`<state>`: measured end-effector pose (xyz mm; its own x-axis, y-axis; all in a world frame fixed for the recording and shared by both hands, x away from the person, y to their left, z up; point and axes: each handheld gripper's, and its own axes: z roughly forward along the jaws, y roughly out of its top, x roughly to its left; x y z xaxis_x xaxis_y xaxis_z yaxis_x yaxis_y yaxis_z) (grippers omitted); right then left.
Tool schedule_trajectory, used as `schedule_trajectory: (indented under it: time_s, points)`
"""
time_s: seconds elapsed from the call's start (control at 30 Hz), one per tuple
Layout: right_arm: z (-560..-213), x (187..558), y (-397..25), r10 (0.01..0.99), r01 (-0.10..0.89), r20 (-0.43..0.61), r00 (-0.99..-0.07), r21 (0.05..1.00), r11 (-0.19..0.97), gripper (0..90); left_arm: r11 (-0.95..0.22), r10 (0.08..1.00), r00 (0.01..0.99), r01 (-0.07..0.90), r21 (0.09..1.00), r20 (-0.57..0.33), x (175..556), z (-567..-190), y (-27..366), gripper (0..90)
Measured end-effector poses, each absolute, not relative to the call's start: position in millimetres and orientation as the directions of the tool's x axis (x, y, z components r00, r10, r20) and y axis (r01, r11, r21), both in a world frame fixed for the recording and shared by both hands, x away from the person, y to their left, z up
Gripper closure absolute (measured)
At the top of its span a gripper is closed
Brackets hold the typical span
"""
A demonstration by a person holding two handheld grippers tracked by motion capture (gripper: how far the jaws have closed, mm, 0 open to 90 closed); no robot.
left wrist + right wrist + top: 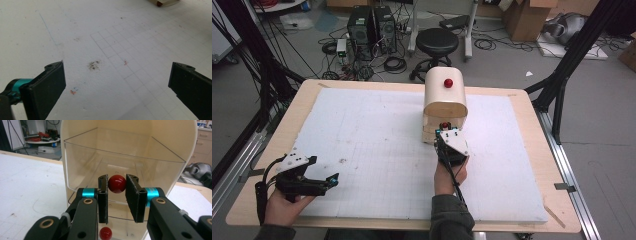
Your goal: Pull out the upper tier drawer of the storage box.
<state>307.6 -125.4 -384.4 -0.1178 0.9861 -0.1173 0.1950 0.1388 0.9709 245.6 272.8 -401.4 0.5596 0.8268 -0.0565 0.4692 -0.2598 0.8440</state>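
A cream cabinet (445, 100) with a rounded top stands on the white board, with a red knob (448, 83) on its top. Its front holds clear plastic drawers (120, 157). My right gripper (117, 178) is shut on the red ball knob (116, 184) of one drawer, a jaw pressing on each side. A second red knob (105, 233) sits lower down. In the high view the right gripper (444, 131) is at the cabinet's front. My left gripper (331, 180) hovers open over the board at the near left, and its jaws (117, 72) stand wide apart with nothing between them.
The white gridded board (377, 140) covers most of the wooden table (532, 150) and has a dark smudge (93, 65). Beyond the far edge are a black stool (437, 42), computer towers (372, 25) and cables on the floor.
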Motion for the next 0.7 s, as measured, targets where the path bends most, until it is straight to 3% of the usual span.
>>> schedule_trajectory:
  time_s: [0.7]
  points:
    - [-382.2, 301.1, -129.5, 0.985, 0.209, -0.097, -0.144, 0.970, 0.126, 72.7, -0.263, 0.827, 0.560, 0.469, 0.843, -0.054, 245.7, -401.4, 272.8, 1.7]
